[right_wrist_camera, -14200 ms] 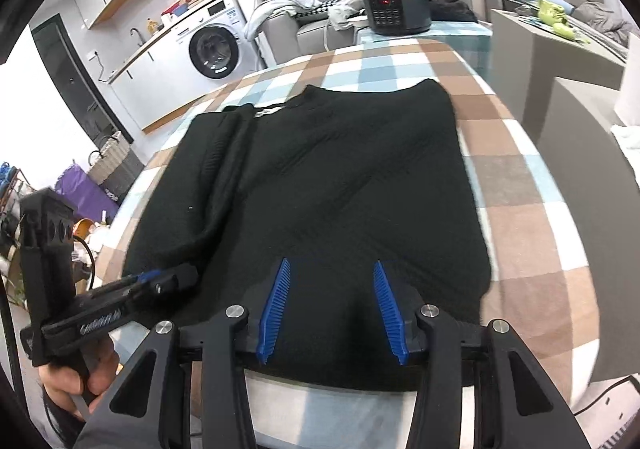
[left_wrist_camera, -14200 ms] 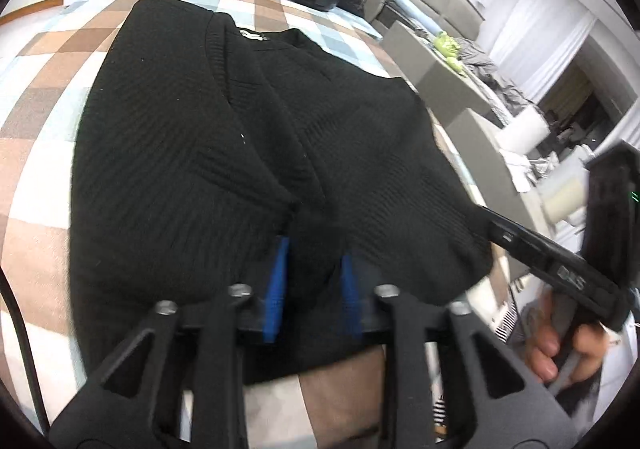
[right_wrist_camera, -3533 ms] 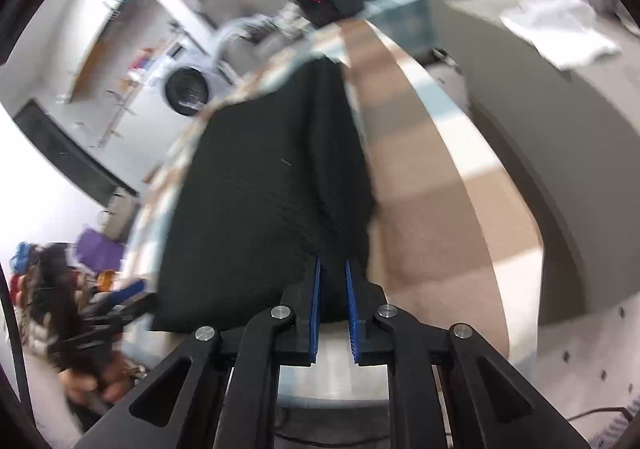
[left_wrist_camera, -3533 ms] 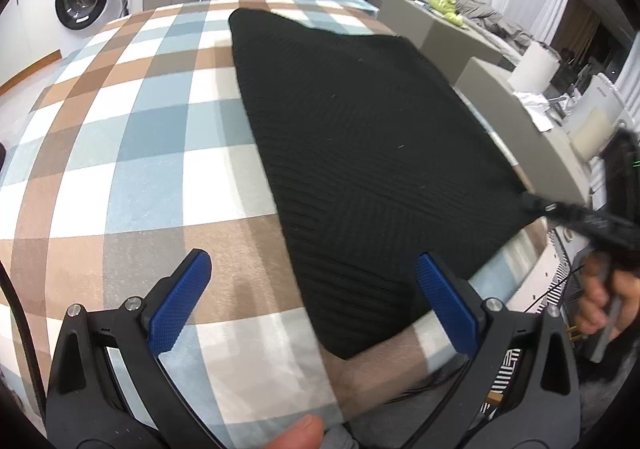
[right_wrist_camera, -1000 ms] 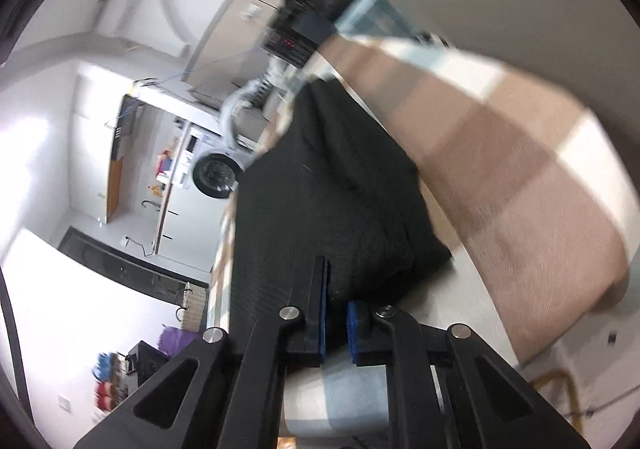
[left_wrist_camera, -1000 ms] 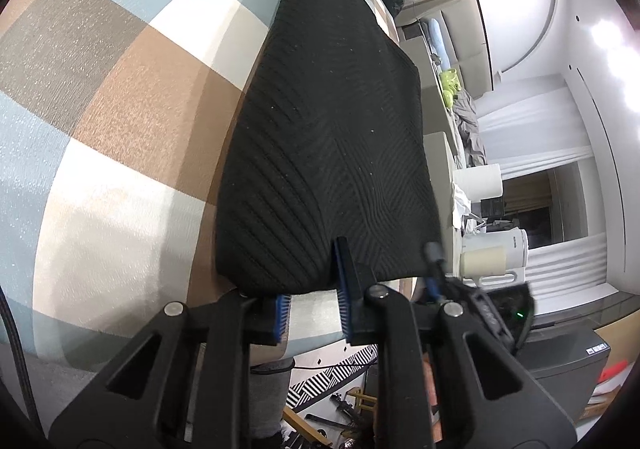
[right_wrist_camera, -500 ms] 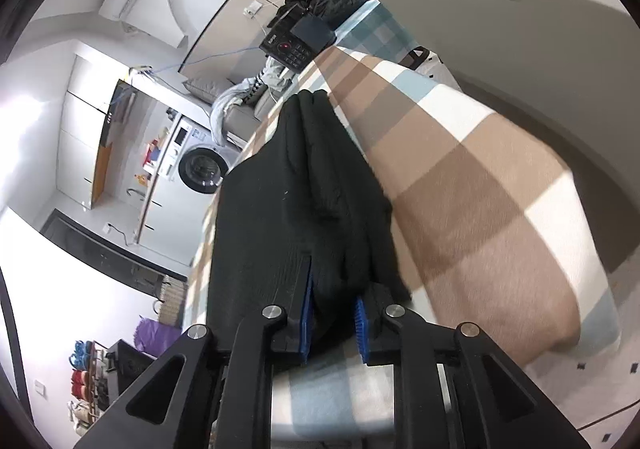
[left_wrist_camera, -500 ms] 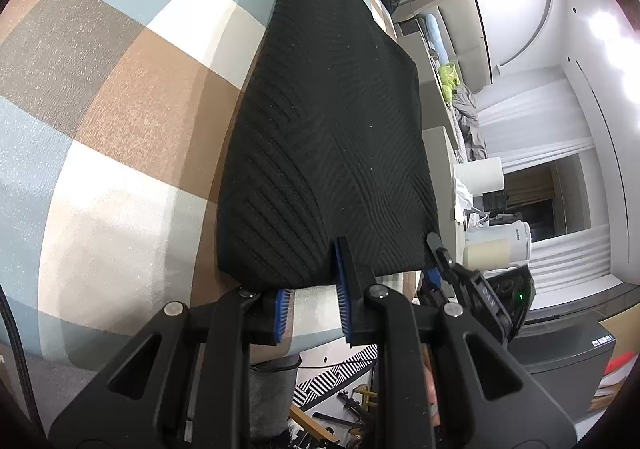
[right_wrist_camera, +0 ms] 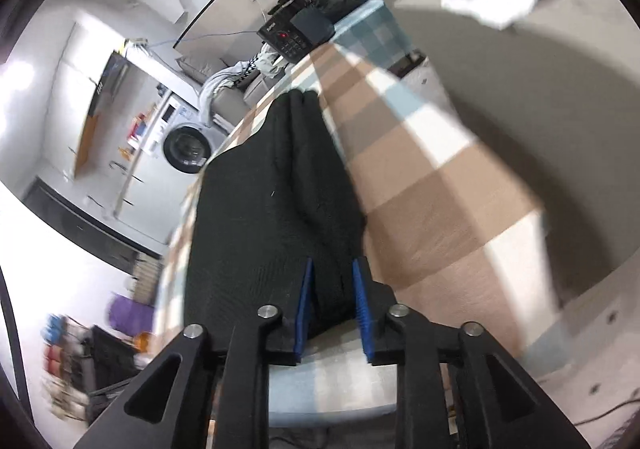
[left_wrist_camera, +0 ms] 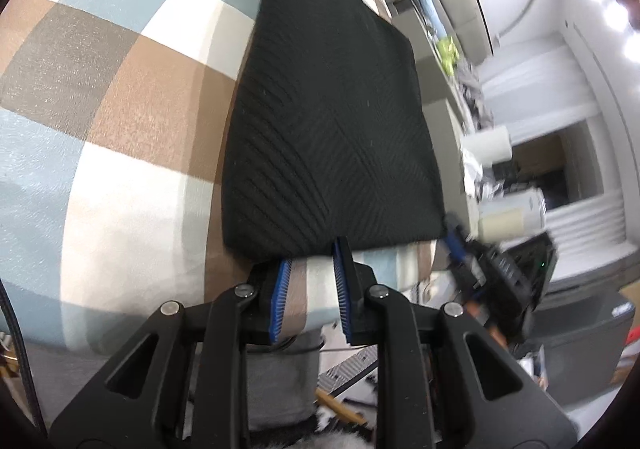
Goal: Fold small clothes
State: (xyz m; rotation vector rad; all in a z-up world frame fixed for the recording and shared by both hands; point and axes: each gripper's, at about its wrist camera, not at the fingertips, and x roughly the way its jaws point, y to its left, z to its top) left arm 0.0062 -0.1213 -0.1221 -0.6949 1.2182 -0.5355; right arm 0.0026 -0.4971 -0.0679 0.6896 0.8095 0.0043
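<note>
Left wrist view: black knit garment [left_wrist_camera: 332,121], folded flat on checked tabletop [left_wrist_camera: 132,97], near edge at the table's lip. Left tongs [left_wrist_camera: 310,283] narrowly parted, nothing between the pads, hem just ahead. Right tongs [right_wrist_camera: 331,303] opening, bulky fold still between them. Risk: cloth snagging on ribbed pads, dragging layers askew, or the garment slipping off the edge

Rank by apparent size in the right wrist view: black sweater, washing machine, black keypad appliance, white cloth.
1. black sweater
2. white cloth
3. washing machine and black keypad appliance: look alike, both far off, unranked.
</note>
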